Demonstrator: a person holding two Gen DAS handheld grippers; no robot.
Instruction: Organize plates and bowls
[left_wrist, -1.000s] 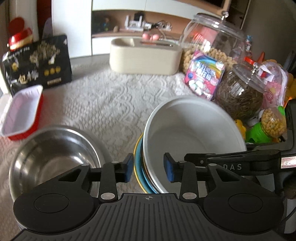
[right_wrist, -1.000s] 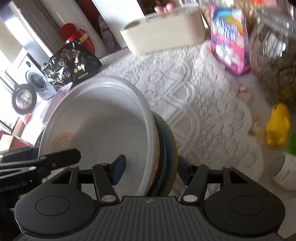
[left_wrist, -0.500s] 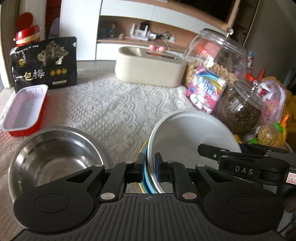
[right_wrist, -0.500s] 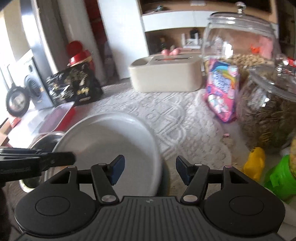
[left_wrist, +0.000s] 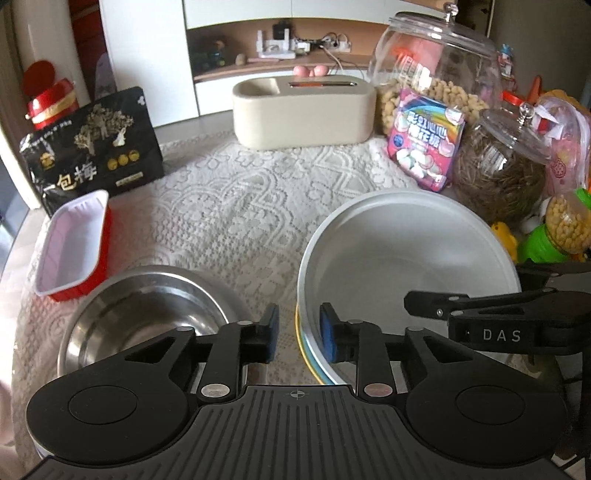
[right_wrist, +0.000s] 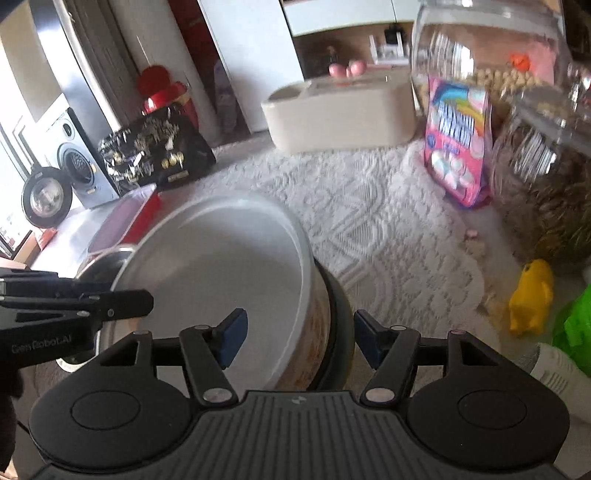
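Observation:
A white bowl (left_wrist: 406, 258) sits on a stack of coloured plates (left_wrist: 304, 350) on the lace tablecloth. A steel bowl (left_wrist: 140, 317) stands to its left. My left gripper (left_wrist: 295, 334) is open, its fingers astride the white bowl's near-left rim and not gripping it. In the right wrist view my right gripper (right_wrist: 299, 338) is open, its fingers astride the right rim of the white bowl (right_wrist: 221, 273) and the dark plate (right_wrist: 338, 314) under it. Each gripper's finger shows in the other's view.
A red foil tray (left_wrist: 74, 247) and a black snack bag (left_wrist: 96, 147) lie at the left. A beige box (left_wrist: 303, 110) stands at the back. Glass jars (left_wrist: 498, 162), a pink candy bag (left_wrist: 424, 140) and toys (left_wrist: 546, 236) crowd the right.
My left gripper was shut on the white bowl's rim half a second ago and has opened. The right gripper stays open and has dropped closer to the bowl's right rim.

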